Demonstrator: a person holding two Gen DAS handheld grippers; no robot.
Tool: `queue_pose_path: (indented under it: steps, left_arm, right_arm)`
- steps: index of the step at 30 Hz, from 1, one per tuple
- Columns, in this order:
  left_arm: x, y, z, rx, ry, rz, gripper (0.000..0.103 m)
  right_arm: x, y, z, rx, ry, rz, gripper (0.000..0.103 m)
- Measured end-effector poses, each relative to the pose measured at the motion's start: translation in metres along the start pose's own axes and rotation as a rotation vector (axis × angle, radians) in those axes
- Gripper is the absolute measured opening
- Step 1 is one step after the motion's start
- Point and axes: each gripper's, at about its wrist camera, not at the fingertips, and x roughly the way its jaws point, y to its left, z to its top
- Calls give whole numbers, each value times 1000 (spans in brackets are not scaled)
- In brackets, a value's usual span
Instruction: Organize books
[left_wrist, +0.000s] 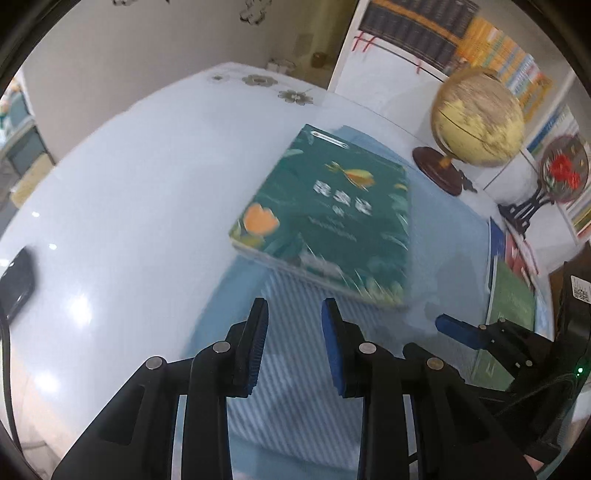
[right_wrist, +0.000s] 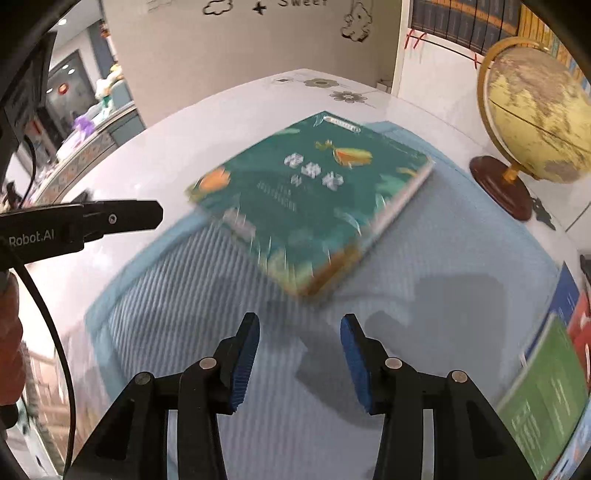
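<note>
While we are hovering both tools low over the blue striped mat (left_wrist: 295, 332), our left gripper (left_wrist: 294, 314) is pointing forward with its jaws apart and gripping nothing; the dark green book (left_wrist: 328, 225) is lying flat on the mat just ahead of the fingertips, blurred, its far corner reaching onto the white table (left_wrist: 129, 184); further right, a globe (left_wrist: 478, 118) is standing beyond the mat; our right gripper (right_wrist: 300, 325) is also angling down at the near edge of the same book (right_wrist: 306, 199), jaws apart and empty; at the far right more books (right_wrist: 546, 391), green, red and blue, are lying at the mat's edge.
</note>
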Motion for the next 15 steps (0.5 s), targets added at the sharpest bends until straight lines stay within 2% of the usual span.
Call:
queue_pose_path:
  steps: [4, 8, 11, 12, 15]
  left_arm:
    - [-32, -51, -42, -41, -82, 22, 27]
    - [-50, -105, -75, -39, -113, 16, 27]
    - [-65, -141, -100, -31, -102, 3, 27]
    - [-71, -150, -107, -23, -107, 7, 28]
    - [-87, -175, -126, 29, -133, 43, 33]
  right_arm:
    - [-21, -14, -46, -38, 4, -33, 44]
    - [-46, -46, -85, 0, 37, -69, 44]
    - [-59, -75, -94, 77, 56, -104, 46]
    - [-61, -83, -94, 113, 58, -112, 51]
    - [-59, -104, -89, 222, 78, -123, 52]
